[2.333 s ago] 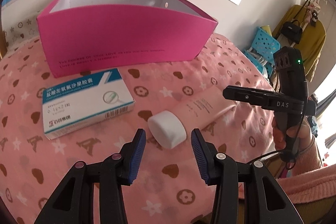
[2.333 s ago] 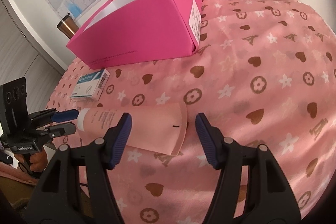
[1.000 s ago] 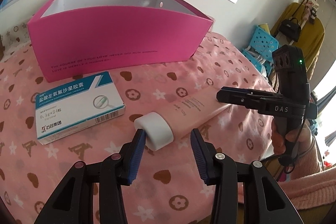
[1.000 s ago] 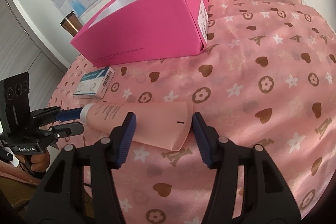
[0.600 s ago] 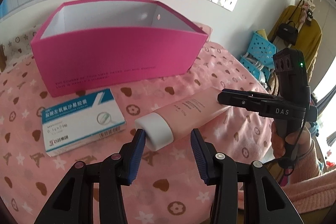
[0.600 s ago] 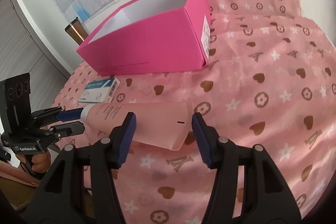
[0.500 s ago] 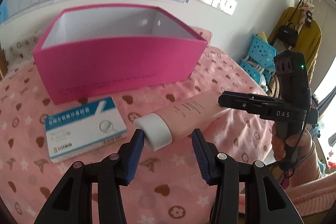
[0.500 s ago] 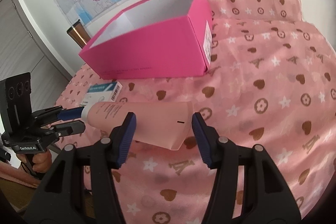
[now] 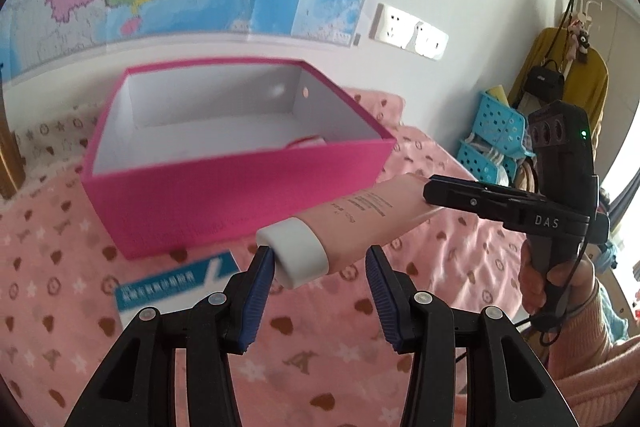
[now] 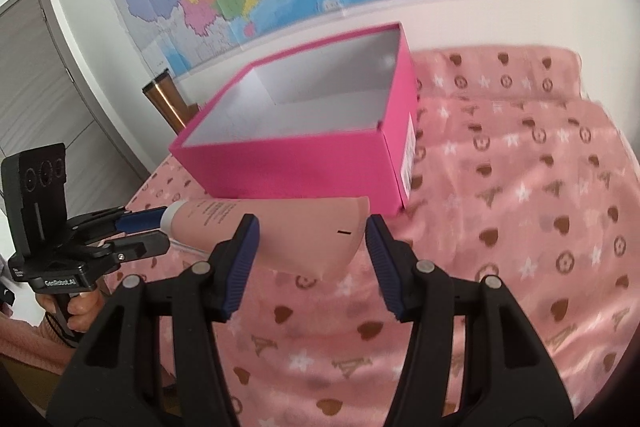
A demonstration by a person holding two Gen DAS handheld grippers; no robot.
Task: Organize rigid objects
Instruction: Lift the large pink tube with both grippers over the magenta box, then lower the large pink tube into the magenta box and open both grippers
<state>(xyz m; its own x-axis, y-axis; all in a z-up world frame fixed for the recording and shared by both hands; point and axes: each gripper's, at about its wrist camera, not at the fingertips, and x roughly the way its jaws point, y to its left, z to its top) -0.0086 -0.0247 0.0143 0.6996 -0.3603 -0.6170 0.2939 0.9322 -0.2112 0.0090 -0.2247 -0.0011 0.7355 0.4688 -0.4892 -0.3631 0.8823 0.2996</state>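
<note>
I am holding the pink tube [image 9: 360, 223] in the air above the bed [image 10: 520, 227], just in front of the pink box [image 9: 224, 195]. The left gripper [image 9: 320, 267] is gripping its white cap [image 9: 296, 253] with narrow fingers. The right gripper [image 10: 310, 239] is clamping the flat end of the tube between its fingers. A blue and white medicine box [image 9: 160, 291] is lying on the bed below, near the pink box.
</note>
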